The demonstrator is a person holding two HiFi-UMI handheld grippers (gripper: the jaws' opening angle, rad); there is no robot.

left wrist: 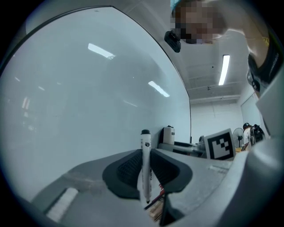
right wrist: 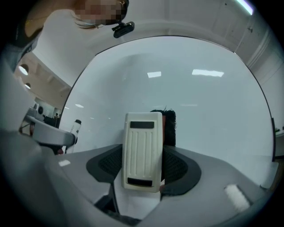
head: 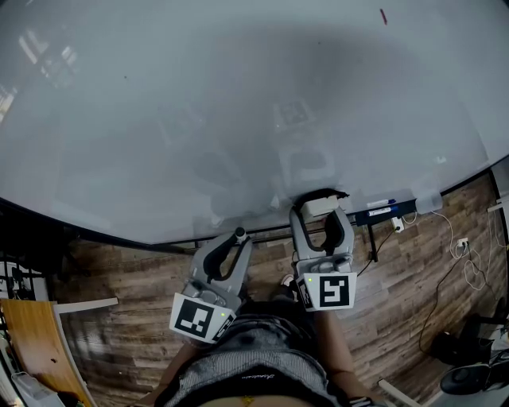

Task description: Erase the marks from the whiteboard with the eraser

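Note:
The whiteboard (head: 238,103) fills the upper head view and looks almost clean, with one small dark red mark (head: 383,16) near its top right. My right gripper (head: 322,208) is shut on a cream eraser (right wrist: 142,150) with a black felt side, held at the board's lower edge. In the head view the eraser (head: 321,205) shows between the jaws. My left gripper (head: 238,237) is shut on a white marker (left wrist: 145,166) with a black cap, upright, just below the board's bottom edge.
A tray (head: 386,211) with markers hangs under the board at the right. Cables and a socket (head: 461,246) lie on the wooden floor (head: 413,302). A wooden board (head: 36,342) and shelving stand at the lower left. The person's body (head: 254,374) is below the grippers.

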